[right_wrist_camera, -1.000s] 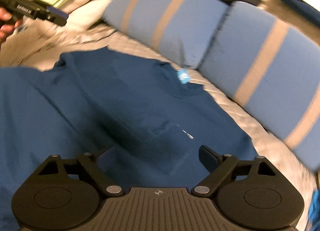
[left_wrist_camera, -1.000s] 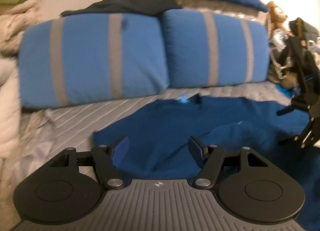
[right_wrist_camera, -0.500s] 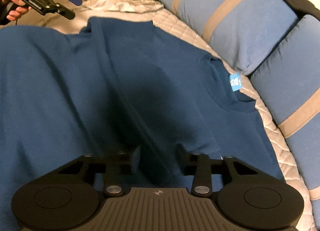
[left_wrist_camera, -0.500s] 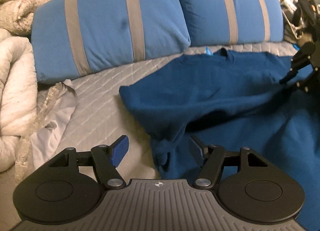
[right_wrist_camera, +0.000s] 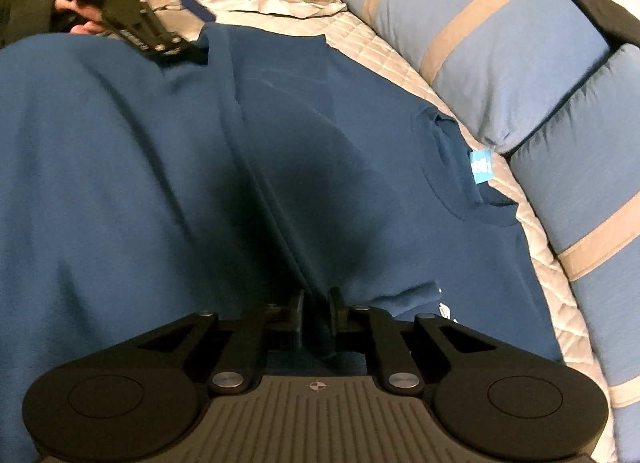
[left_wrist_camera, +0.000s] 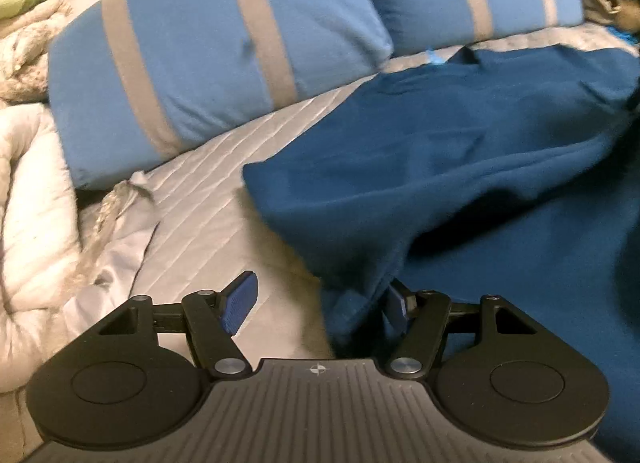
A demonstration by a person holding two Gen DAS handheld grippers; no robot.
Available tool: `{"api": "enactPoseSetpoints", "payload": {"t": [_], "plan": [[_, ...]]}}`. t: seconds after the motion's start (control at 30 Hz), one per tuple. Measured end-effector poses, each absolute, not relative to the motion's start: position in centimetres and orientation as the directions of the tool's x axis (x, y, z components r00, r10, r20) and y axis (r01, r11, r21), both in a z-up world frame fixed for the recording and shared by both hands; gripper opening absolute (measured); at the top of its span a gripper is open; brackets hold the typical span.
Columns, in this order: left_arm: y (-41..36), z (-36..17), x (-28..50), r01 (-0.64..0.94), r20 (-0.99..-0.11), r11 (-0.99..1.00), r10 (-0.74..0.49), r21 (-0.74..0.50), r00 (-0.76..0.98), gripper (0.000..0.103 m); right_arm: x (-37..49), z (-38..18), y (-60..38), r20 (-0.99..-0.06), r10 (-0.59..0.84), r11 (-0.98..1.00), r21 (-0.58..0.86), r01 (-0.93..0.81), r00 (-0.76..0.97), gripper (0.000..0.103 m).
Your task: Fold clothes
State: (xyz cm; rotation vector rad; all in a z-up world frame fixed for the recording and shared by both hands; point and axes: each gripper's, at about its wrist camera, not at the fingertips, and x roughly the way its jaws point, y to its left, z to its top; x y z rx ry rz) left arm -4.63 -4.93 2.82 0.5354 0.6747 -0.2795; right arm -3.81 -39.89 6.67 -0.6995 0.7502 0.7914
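Closing since earlier, right tool (right_wrist_camera: pixel 316 313) pinches shirt (right_wrist_camera: pixel 160 183).

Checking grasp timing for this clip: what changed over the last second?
The right claw closed, pinching a ridge of the blue T-shirt. The left claw moved to the shirt's left edge, fabric now between its open fingers, not gripped. The shirt stayed spread on the quilted bedcover before the striped pillows.
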Motion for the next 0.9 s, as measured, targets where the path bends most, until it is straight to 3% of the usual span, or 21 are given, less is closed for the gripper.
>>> {"api": "enactPoseSetpoints", "payload": {"t": [0.23, 0.37, 0.4, 0.43, 0.47, 0.53, 0.63, 0.8, 0.9], "plan": [[-4.7, 2.4, -5.0, 0.410, -0.639, 0.785, -0.024, 0.465, 0.769, 0.065, -3.0, 6.4, -38.6, -0.817, 0.350, 0.426, -0.297, -0.854, 0.459, 0.038], [-4.3, 2.6, -5.1, 0.416, -0.639, 0.783, -0.031, 0.463, 0.768, 0.064, -2.4, 5.6, -38.4, -0.842, 0.317, 0.385, -0.307, -0.870, 0.437, 0.038], [-4.0, 2.7, -5.0, 0.416, -0.644, 0.791, -0.036, 0.449, 0.764, 0.064, -2.3, 5.4, -38.4, -0.848, 0.309, 0.379, -0.305, -0.873, 0.431, 0.036], [-3.8, 2.8, -4.8, 0.413, -0.649, 0.800, -0.039, 0.435, 0.760, 0.060, -2.2, 5.2, -38.5, -0.854, 0.300, 0.375, -0.305, -0.876, 0.425, 0.026], [-3.6, 2.9, -4.7, 0.400, -0.649, 0.806, -0.027, 0.436, 0.761, 0.050, -2.1, 5.1, -38.6, -0.857, 0.291, 0.373, -0.306, -0.876, 0.424, 0.021], [-3.1, 2.9, -4.4, 0.386, -0.654, 0.815, -0.012, 0.432, 0.757, 0.048, -1.8, 5.4, -38.8, -0.852, 0.281, 0.383, -0.322, -0.866, 0.441, 0.010], [-2.9, 3.0, -4.4, 0.392, -0.657, 0.815, -0.019, 0.426, 0.754, 0.046, -2.0, 6.8, -39.2, -0.820, 0.256, 0.384, -0.399, -0.833, 0.511, 0.008], [-3.9, 3.0, -4.7, 0.417, -0.639, 0.784, -0.034, 0.460, 0.768, 0.046, -4.6, 10.6, -39.2, -0.678, 0.146, 0.291, -0.667, -0.686, 0.721, 0.008], [-4.3, 3.0, -4.6, 0.426, -0.638, 0.773, -0.036, 0.470, 0.769, 0.047, -7.2, 10.8, -38.7, -0.679, 0.087, 0.233, -0.697, -0.678, 0.729, 0.008]]}}
